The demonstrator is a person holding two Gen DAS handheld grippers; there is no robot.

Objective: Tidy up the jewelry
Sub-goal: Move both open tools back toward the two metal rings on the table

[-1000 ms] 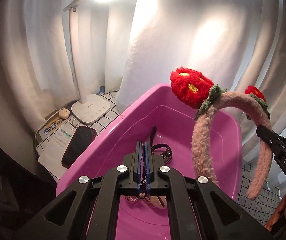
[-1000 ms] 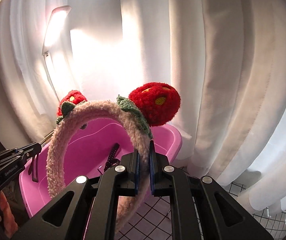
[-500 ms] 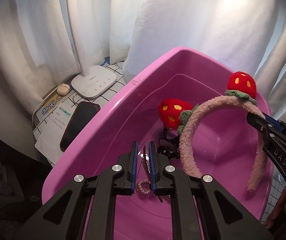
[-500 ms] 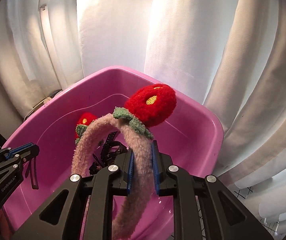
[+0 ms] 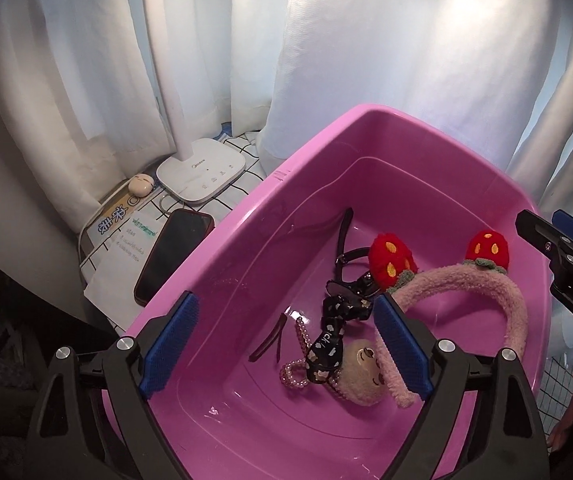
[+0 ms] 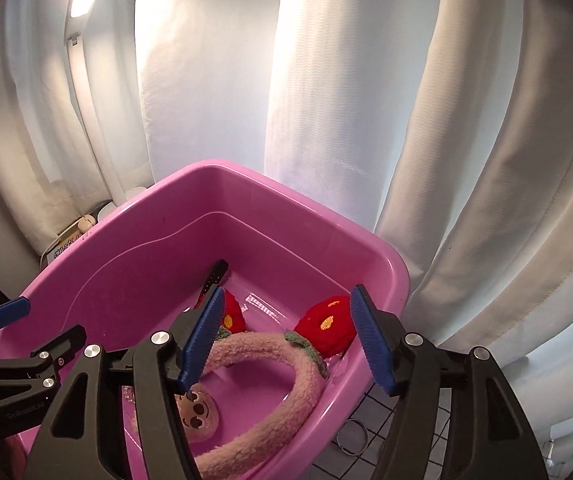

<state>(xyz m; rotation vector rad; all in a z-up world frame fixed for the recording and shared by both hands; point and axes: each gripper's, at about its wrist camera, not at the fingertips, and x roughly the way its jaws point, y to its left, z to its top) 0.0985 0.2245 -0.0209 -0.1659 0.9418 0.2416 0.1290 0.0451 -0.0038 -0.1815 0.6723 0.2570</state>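
White curtains hang behind a grid-patterned cloth that carries a white lamp base, a small cream case, printed papers and a dark phone lying on the papers.

Left gripper jaws opening, nothing between pads. Pink tub fills frame centre; fuzzy headband, pearl bracelet, black bow inside. Phone left of frame.
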